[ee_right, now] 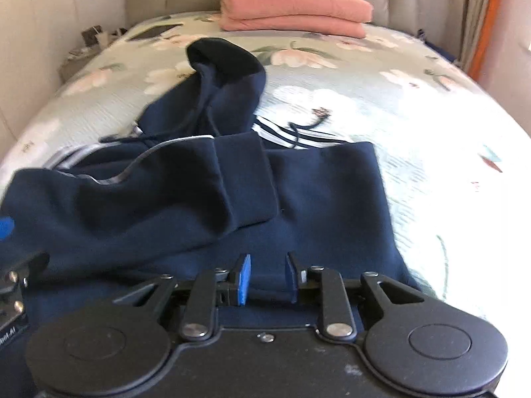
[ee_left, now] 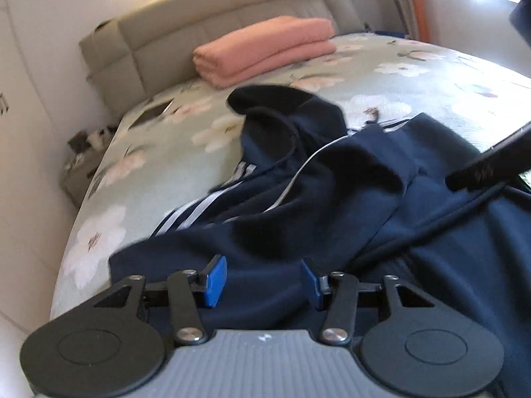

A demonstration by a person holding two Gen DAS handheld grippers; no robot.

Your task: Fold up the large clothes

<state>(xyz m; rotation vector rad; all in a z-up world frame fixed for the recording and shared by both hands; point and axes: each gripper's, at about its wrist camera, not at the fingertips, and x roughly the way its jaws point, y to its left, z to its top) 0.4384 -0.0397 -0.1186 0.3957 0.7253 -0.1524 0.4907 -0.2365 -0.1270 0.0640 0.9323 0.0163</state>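
Now for the bottom fold

Both sleeves of the navy hoodie (ee_right: pixel 298 192) already lie across its body on the bed (ee_right: pixel 415 122), hood (ee_right: pixel 225 63) towards the headboard, so lifting the hem up looks like the step in hand. The left hand-held gripper (ee_left: pixel 264 280) hangs over the near hem, jaws spread and empty. The right hand-held gripper (ee_right: pixel 267 280) hovers beside it, jaws partly apart, nothing pinched. Each should probably bite the hem near its own corner, catching both layers, then rise level together so the crossed sleeve (ee_right: pixel 186 185) stays put. The loose drawcord (ee_right: pixel 298 132) could drag askew. A folded pink blanket (ee_right: pixel 295 6) sits well clear.
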